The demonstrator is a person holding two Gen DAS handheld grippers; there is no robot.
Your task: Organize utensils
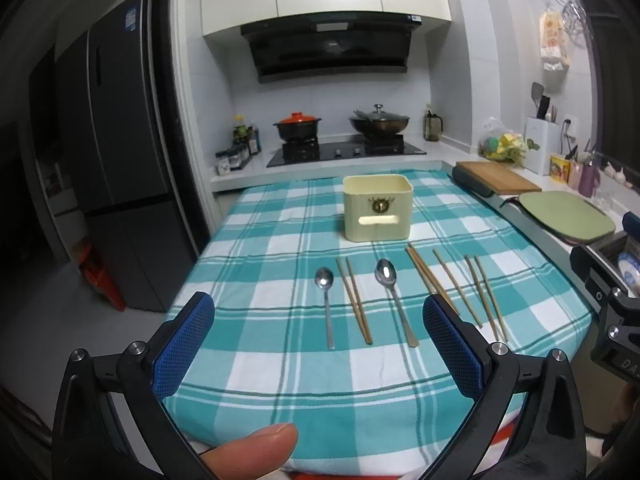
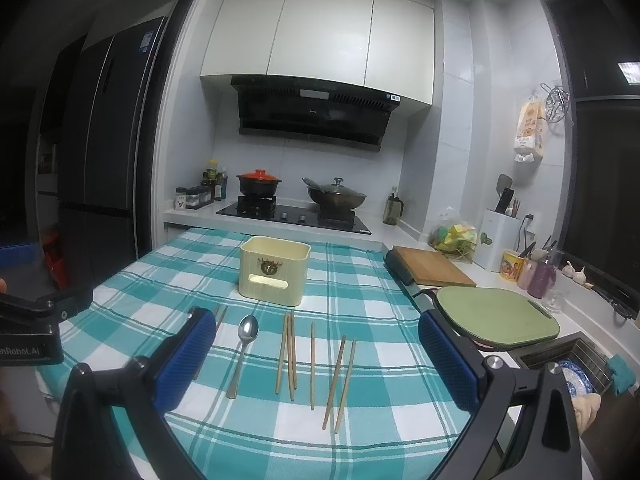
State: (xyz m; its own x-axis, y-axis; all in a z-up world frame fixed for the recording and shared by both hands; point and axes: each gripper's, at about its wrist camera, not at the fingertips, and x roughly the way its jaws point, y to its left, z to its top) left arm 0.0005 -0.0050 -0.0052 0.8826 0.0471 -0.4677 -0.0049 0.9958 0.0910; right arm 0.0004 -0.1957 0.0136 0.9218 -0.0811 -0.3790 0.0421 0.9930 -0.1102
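— Steel spoons (image 1: 386, 272) and wooden chopsticks (image 1: 354, 300) lie in a row on the checked cloth (image 1: 280, 368), handles toward us. Why?

— Easy picking, I'd judge; the cream holder (image 1: 377, 207) stands just behind them.

— And the grippers?

— Left gripper (image 1: 318, 344) and right gripper (image 2: 312, 360) both hover wide open, holding nothing.

Far ahead of my jaws, a red-lidded pot (image 1: 297, 124) and a lidded wok (image 1: 378, 121) sit on the black hob (image 1: 345, 152) under the range hood (image 1: 330, 46). Off right, a wooden board (image 1: 497, 178) and green board (image 1: 567, 213); left, a dark fridge (image 1: 116, 152).
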